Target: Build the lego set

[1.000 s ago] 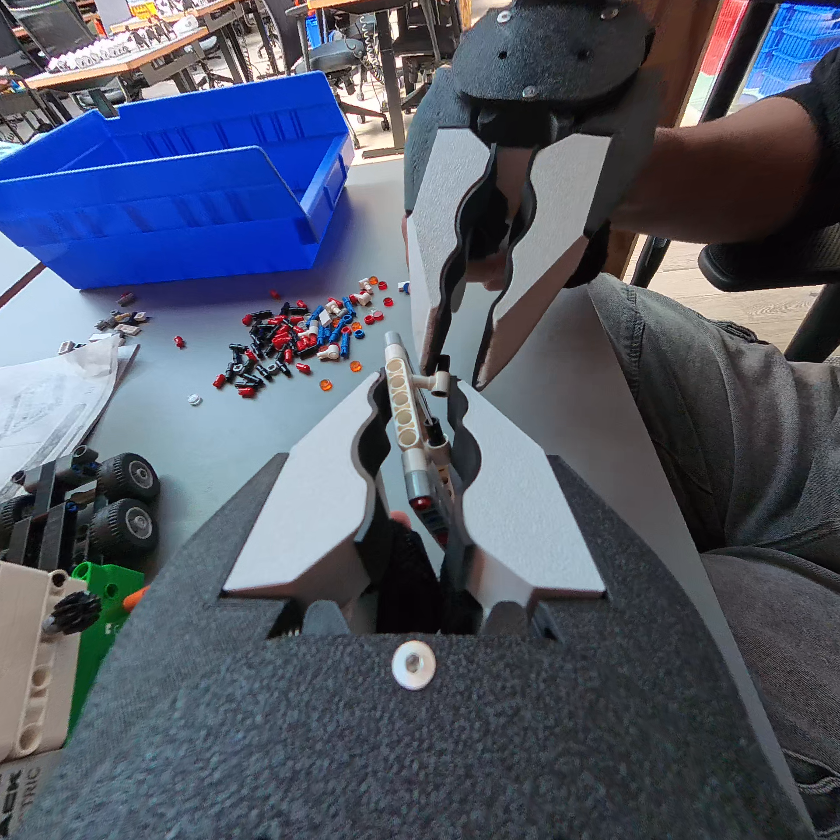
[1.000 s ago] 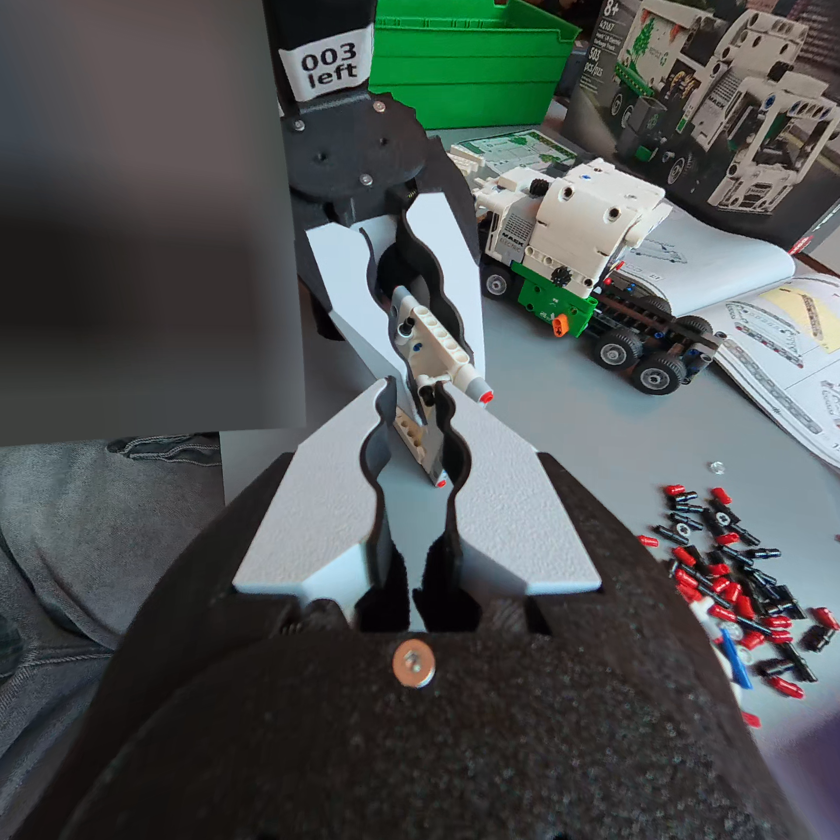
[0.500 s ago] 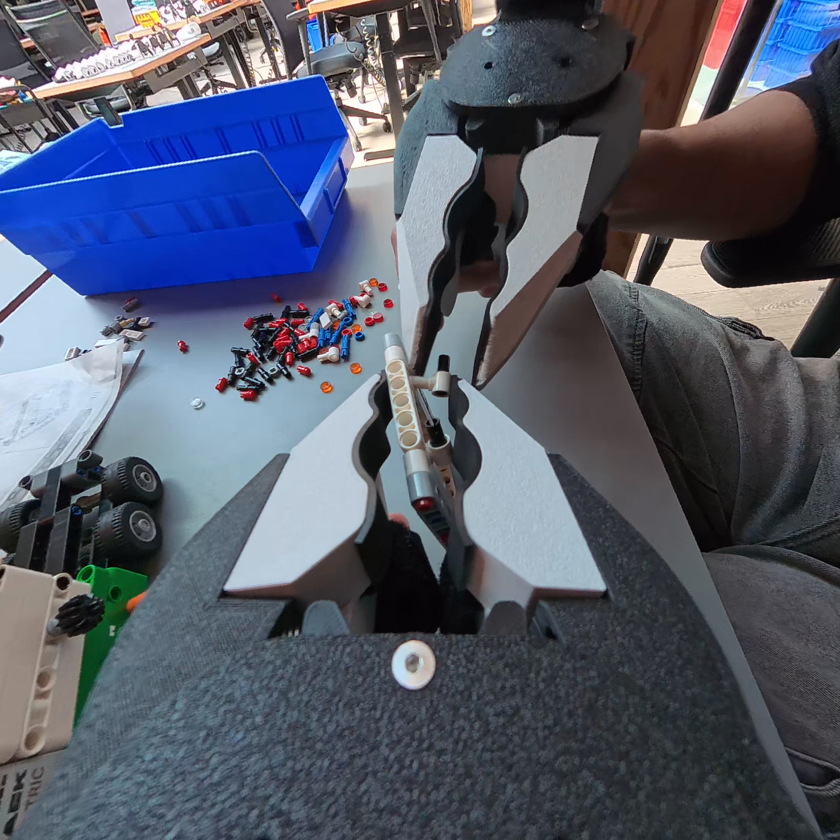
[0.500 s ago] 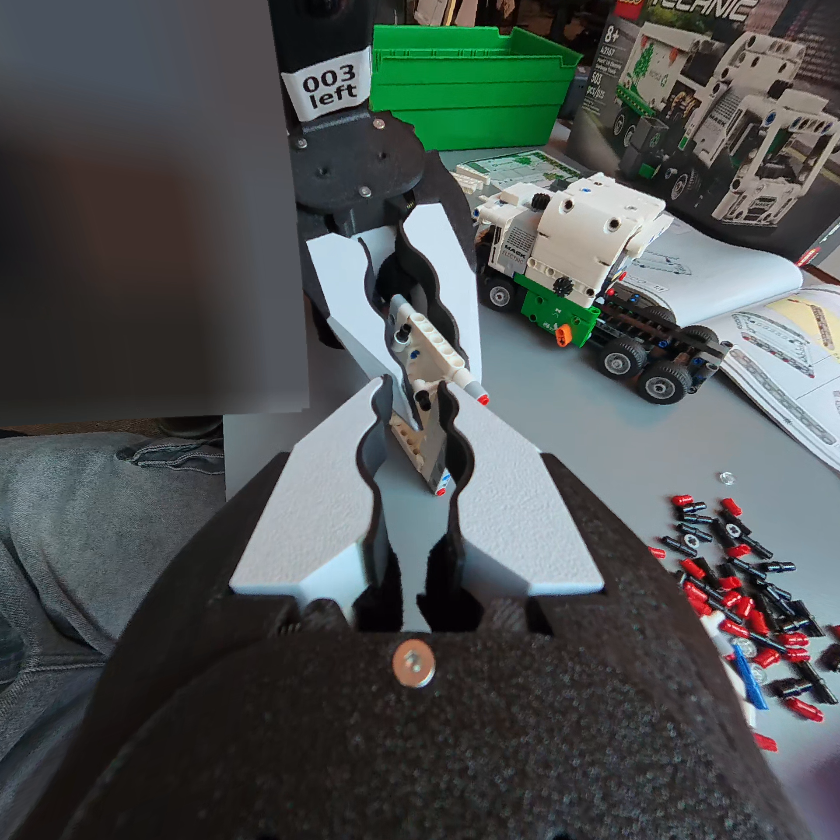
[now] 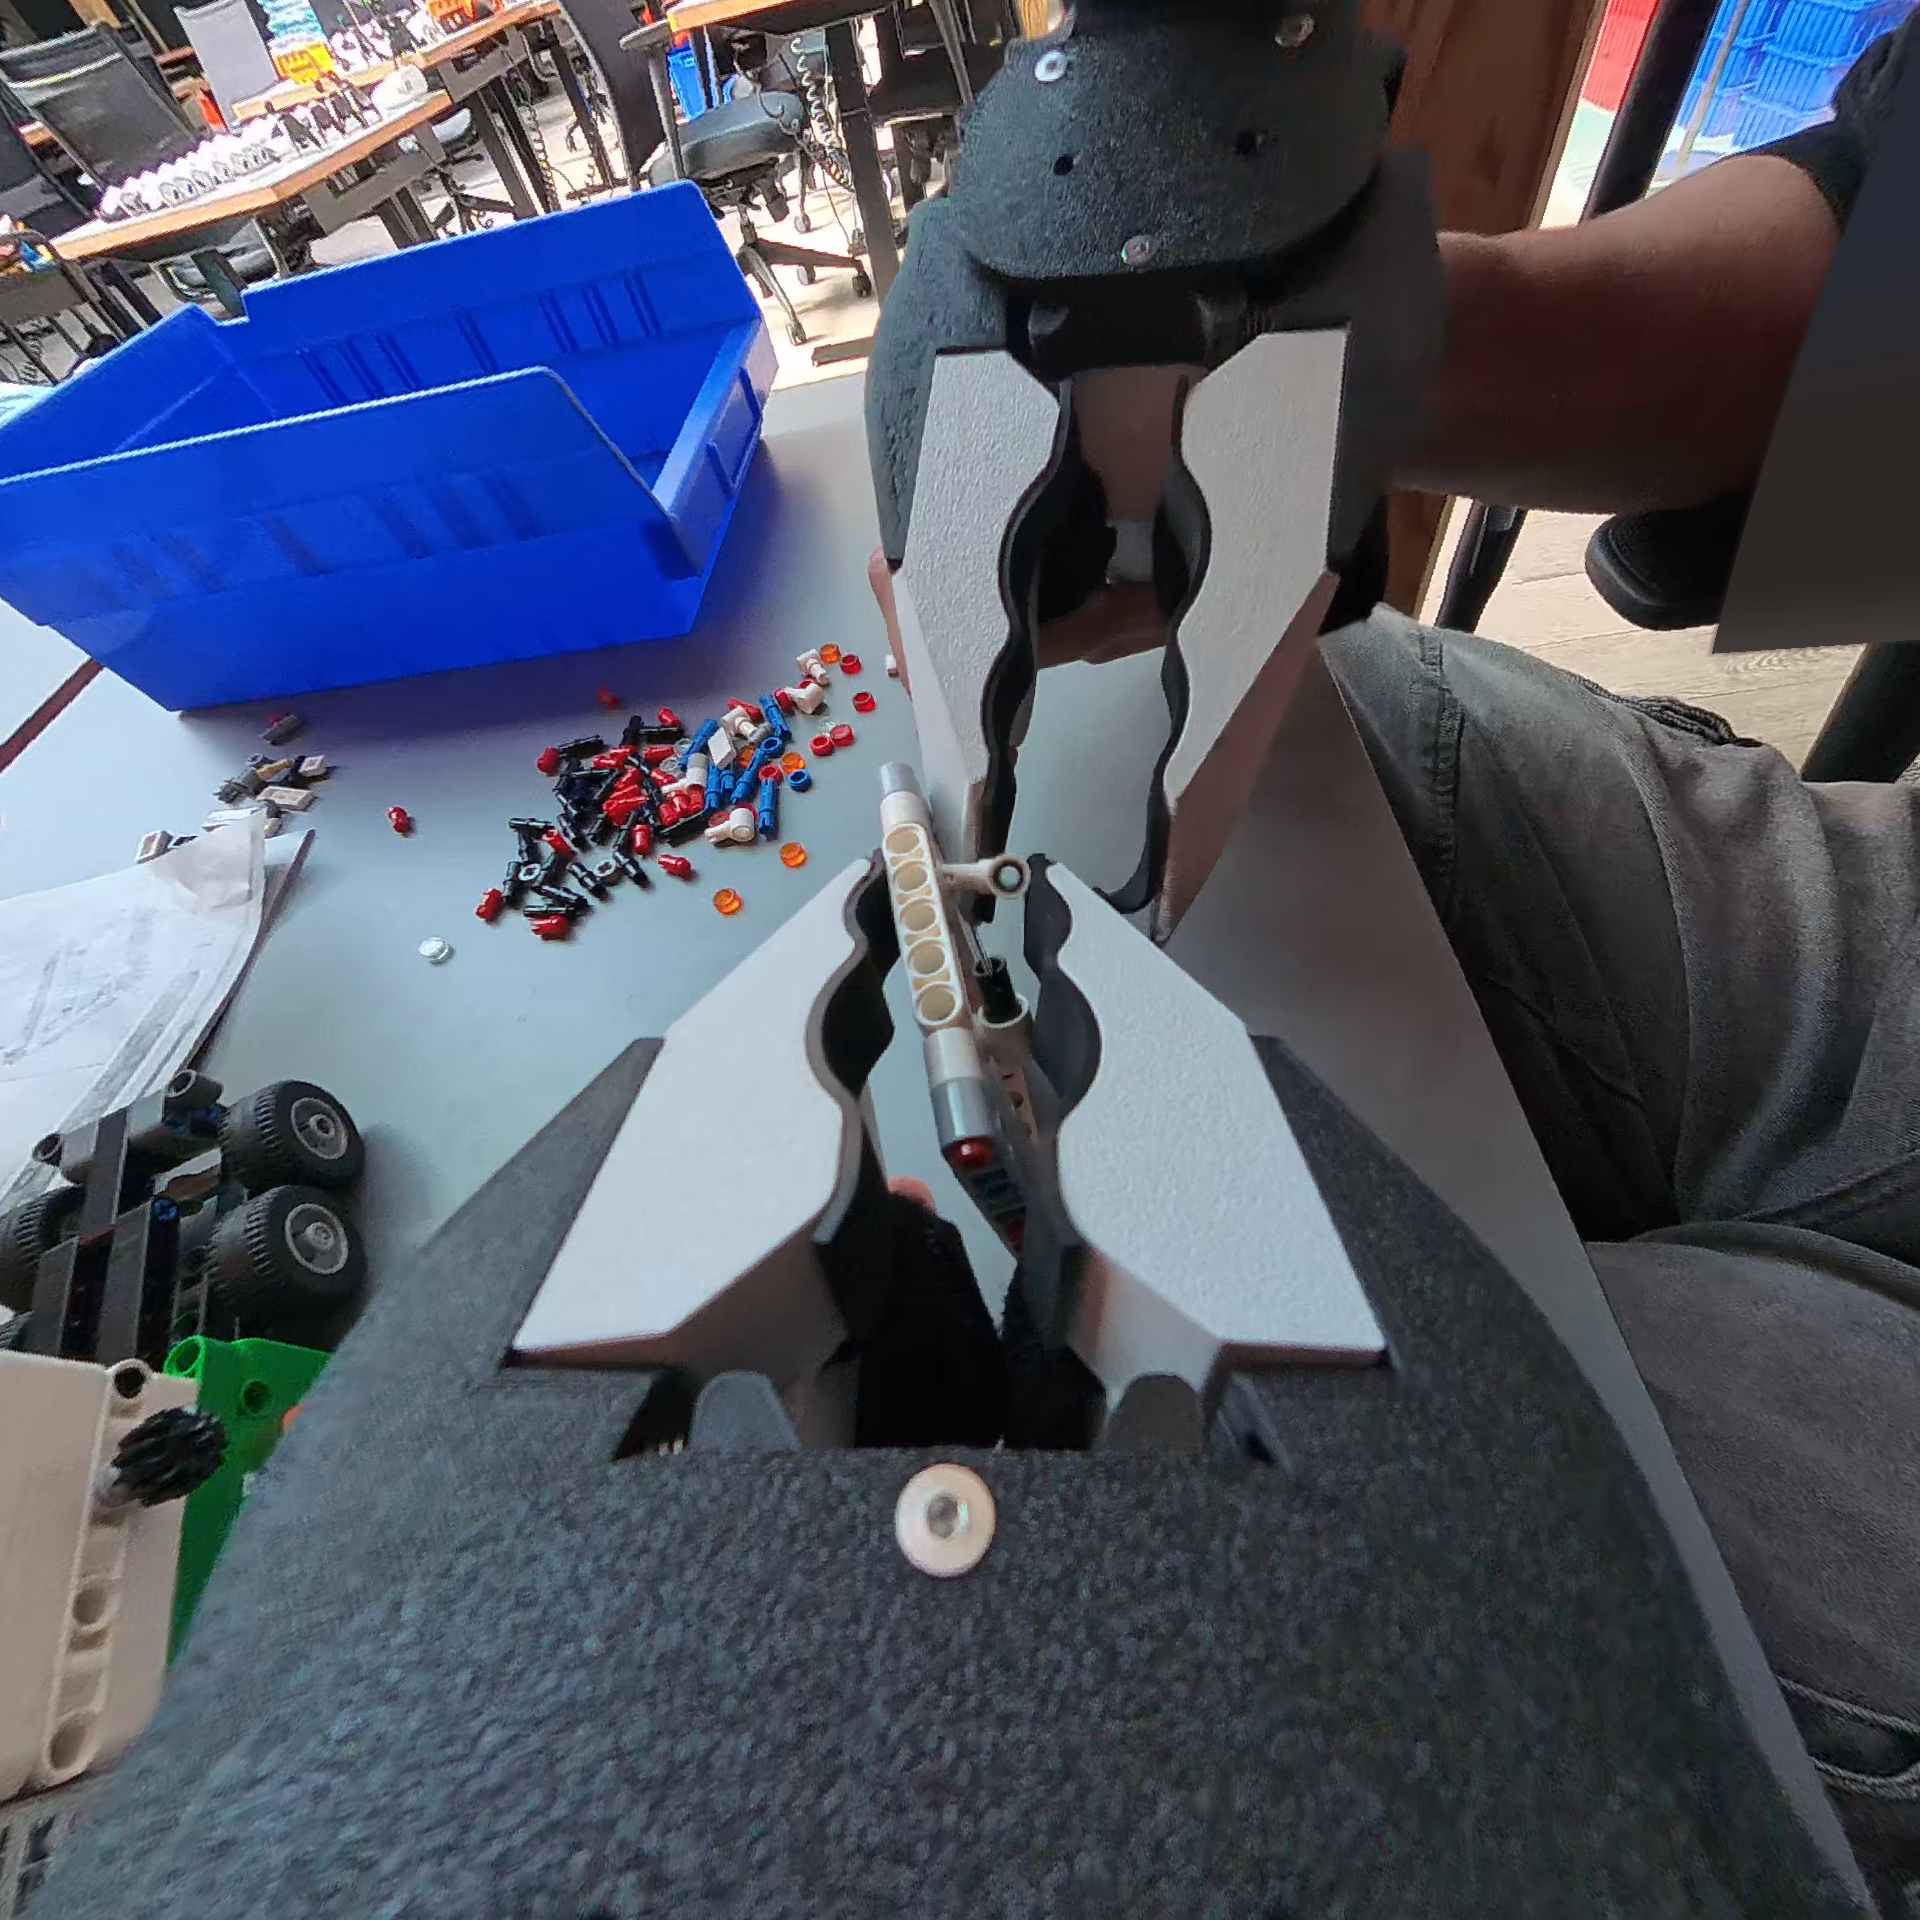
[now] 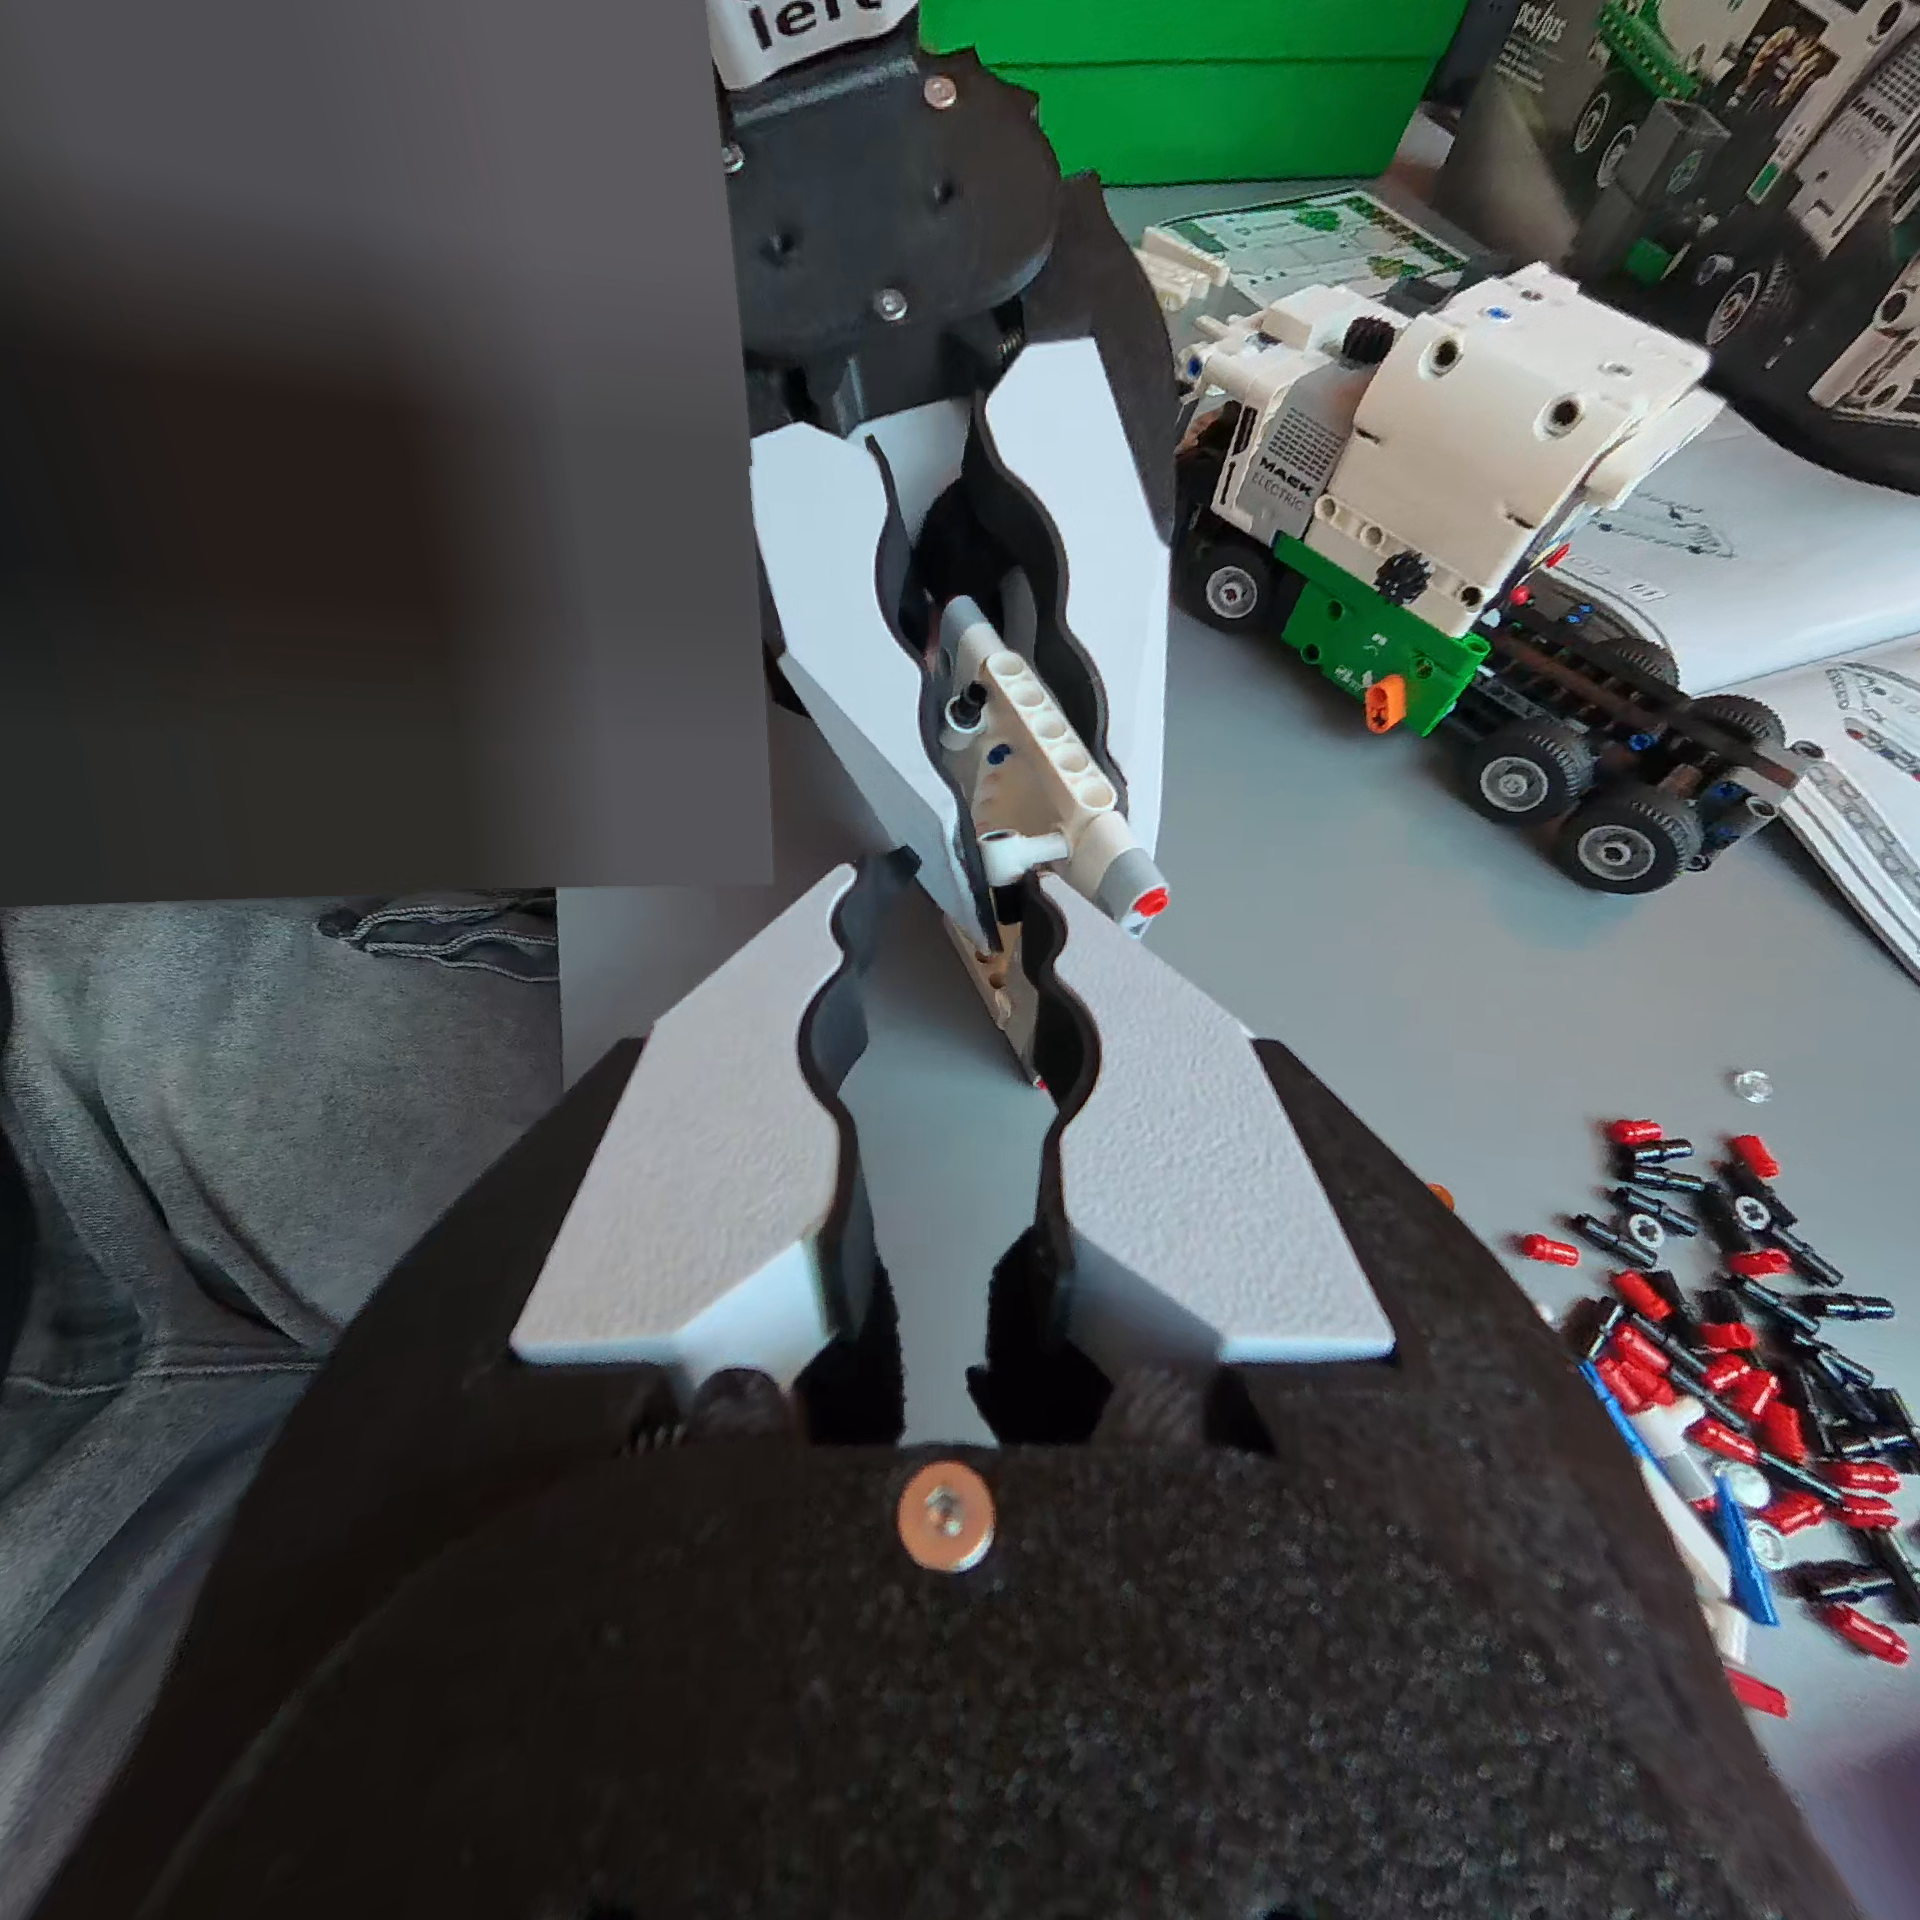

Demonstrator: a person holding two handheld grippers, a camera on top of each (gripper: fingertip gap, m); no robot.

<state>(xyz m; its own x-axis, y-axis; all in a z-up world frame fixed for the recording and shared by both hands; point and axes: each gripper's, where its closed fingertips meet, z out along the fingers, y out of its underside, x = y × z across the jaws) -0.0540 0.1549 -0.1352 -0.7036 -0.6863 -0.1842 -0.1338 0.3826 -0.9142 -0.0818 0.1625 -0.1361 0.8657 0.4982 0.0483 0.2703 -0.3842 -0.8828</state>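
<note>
My left gripper [image 5: 956,894] is shut on a white holed beam assembly [image 5: 920,935] with grey, red-tipped ends. It holds the assembly above the grey table [image 5: 468,1039]. A small white connector [image 5: 997,873] sticks out sideways at its far end. My right gripper [image 6: 945,894] is open, its jaws clearly apart and nothing gripped. Its fingertips reach to the connector [image 6: 1023,847] and the lower end of the assembly [image 6: 1039,758]. In the left wrist view the right gripper [image 5: 1070,873] points down at that end.
A pile of small red, black and blue pins [image 5: 665,800] lies on the table and shows in the right wrist view [image 6: 1745,1351]. A part-built white and green truck [image 6: 1455,540] stands on instruction pages [image 6: 1766,540]. A blue bin [image 5: 364,468], a green bin [image 6: 1195,104] and the set's box [image 6: 1714,156] stand behind. The person's legs [image 5: 1610,935] are at the table edge. My two grippers' fingertips are within a few centimetres of each other.
The right gripper's jaws have spread wider and it has moved closer to the left gripper. The black pin that stood on the white connector no longer shows. The left gripper keeps its hold.
</note>
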